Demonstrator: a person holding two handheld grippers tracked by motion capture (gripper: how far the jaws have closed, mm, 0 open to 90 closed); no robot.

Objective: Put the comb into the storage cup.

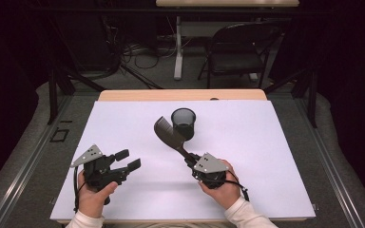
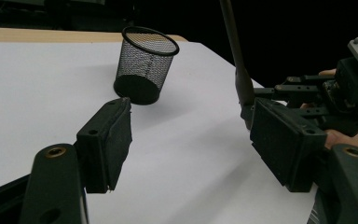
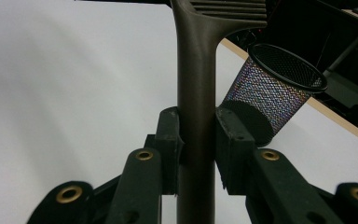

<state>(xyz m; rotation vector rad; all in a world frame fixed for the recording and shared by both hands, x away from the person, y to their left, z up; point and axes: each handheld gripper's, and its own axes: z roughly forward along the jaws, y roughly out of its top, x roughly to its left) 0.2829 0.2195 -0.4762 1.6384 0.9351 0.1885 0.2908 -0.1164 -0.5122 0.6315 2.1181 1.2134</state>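
L gripper (image 1: 130, 159) is sitting at the near-left of the white table sheet (image 1: 266, 156), w/ a hand (image 1: 94, 194) wrapped round its grip from below. Its jaws are standing apart w/ nothing btwn them, released; they're pointing right, toward the middle of the sheet. In the left gripper view the two black pads (image 2: 114, 140) are framing bare sheet, w/ the mesh cup (image 2: 144, 65) standing upright beyond the gap.

Moving right: the black comb (image 1: 170, 133) is lying at a slant over the sheet's centre, toothed head up-left, handle running down-right. Its head is just beside the mesh cup (image 1: 184, 122), on the cup's left; can't tell if they're touching. Cup is standing on the sheet, centre-back, open end up.

Further right: R gripper (image 1: 188, 159) is clenching on the comb's handle, w/ the person's other hand (image 1: 223, 187) holding it from the near-right. In the right gripper view the pads are pressing on both sides of the handle (image 3: 196, 116), which is rising straight up btwn them; the mesh cup (image 3: 272, 95) is showing just right of it, looking tilted in that view.
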